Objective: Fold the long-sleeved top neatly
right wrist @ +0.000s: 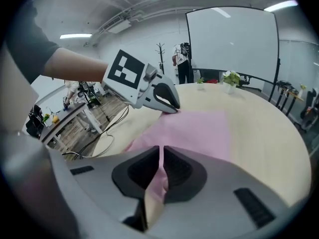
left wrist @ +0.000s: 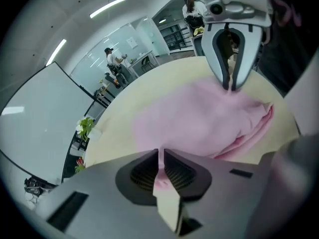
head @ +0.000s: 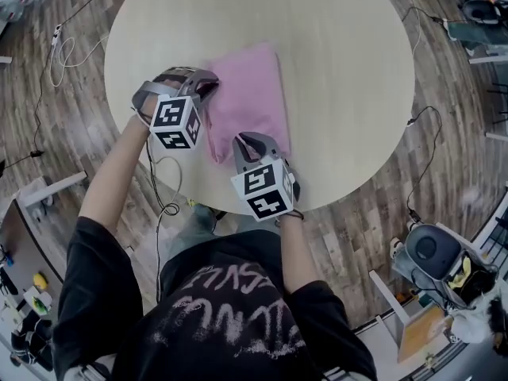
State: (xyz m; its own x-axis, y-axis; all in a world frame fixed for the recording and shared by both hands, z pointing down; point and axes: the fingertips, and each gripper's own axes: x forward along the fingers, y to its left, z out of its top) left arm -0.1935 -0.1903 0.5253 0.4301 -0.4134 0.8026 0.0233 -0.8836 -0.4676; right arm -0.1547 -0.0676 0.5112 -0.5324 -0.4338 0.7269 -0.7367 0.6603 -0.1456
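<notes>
A pink long-sleeved top (head: 250,94) lies folded into a narrow rectangle on the round table (head: 349,62). My left gripper (head: 208,86) is shut on the top's left edge, and pink cloth shows pinched between its jaws in the left gripper view (left wrist: 160,164). My right gripper (head: 252,143) is shut on the top's near edge, with a fold of pink cloth (right wrist: 160,176) between its jaws. In the left gripper view the right gripper (left wrist: 230,86) presses on the far side of the top (left wrist: 199,121). The right gripper view shows the left gripper (right wrist: 172,108) at the top's (right wrist: 199,128) far corner.
The table's near rim (head: 198,201) lies just below my right gripper. Cables (head: 59,54) run over the wooden floor at the left. A chair with a backpack (head: 432,260) stands at the right. People (left wrist: 113,61) stand far off in the room.
</notes>
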